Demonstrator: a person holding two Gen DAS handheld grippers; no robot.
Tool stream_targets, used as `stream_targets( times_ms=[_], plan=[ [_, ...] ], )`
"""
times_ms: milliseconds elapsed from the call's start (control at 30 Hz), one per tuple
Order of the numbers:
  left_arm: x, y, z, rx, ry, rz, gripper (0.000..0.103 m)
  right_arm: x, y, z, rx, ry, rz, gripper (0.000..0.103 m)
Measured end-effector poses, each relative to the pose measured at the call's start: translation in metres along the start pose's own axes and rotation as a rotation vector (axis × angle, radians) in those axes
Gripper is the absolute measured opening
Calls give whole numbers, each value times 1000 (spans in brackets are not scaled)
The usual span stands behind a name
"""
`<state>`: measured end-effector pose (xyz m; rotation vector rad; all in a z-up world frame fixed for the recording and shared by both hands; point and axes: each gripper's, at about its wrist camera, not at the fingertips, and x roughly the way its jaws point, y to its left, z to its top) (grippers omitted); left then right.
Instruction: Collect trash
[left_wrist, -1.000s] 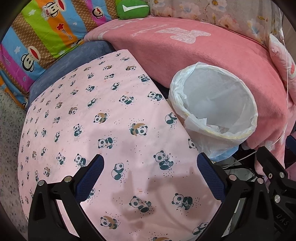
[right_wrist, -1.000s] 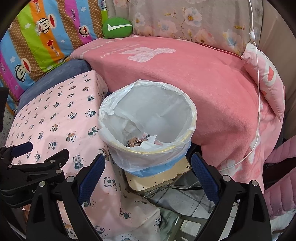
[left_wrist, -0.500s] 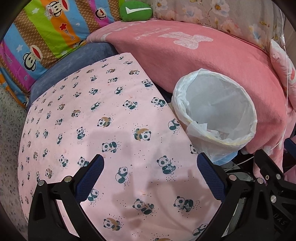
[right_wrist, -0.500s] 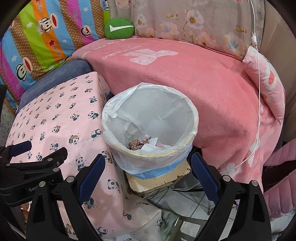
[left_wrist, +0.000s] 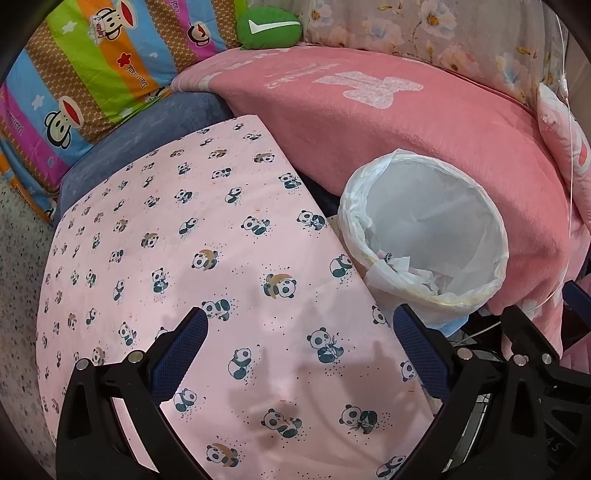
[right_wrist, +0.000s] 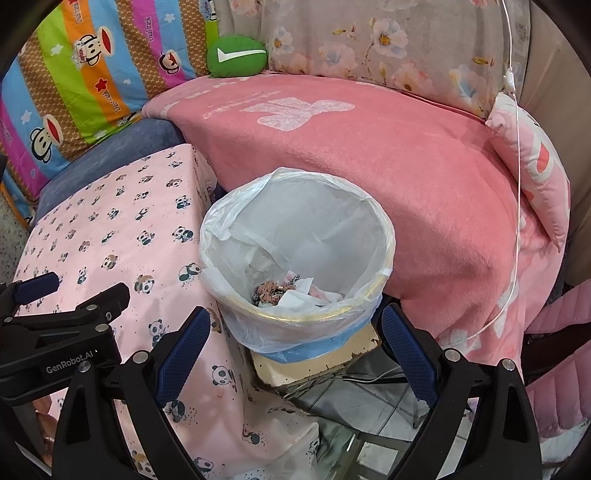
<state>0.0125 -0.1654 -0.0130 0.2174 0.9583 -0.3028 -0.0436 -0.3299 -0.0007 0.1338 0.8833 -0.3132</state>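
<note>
A round bin with a white plastic liner stands between the panda-print table and the pink sofa. Crumpled paper and brown scraps lie at its bottom. My right gripper hangs open just in front of the bin's near rim, with nothing between its blue pads. My left gripper is open over the pink panda tablecloth, empty, left of the bin. The left gripper's black body also shows at the left of the right wrist view.
A pink blanket covers the sofa behind the bin, with a striped monkey-print quilt, a green cushion and a pink pillow. A white cable hangs at the right. The bin rests on a worn cream box.
Both grippers have drawn back a little and risen, so the bin sits lower in both views and its contents show more. Both stay open.
</note>
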Motion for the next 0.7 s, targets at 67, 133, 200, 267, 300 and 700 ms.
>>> stream_targets(
  times_ms=[67, 133, 200, 267, 300, 700],
  plan=[
    [0, 0, 0, -2, 1, 0, 96, 1, -1, 1, -1, 0, 0, 92],
    [0, -1, 1, -2, 1, 0, 96, 2, -2, 2, -3, 1, 1, 92],
    [0, -1, 1, -4, 1, -1, 96, 2, -2, 4, -4, 2, 1, 92],
    [0, -1, 2, -3, -1, 0, 96, 2, -2, 4, -3, 2, 1, 92],
    [0, -2, 3, -3, -1, 0, 96, 1, -3, 6, -3, 2, 1, 92],
    [4, -2, 4, -2, 1, -5, 96, 4, -4, 8, 1, 5, -2, 92]
  ],
)
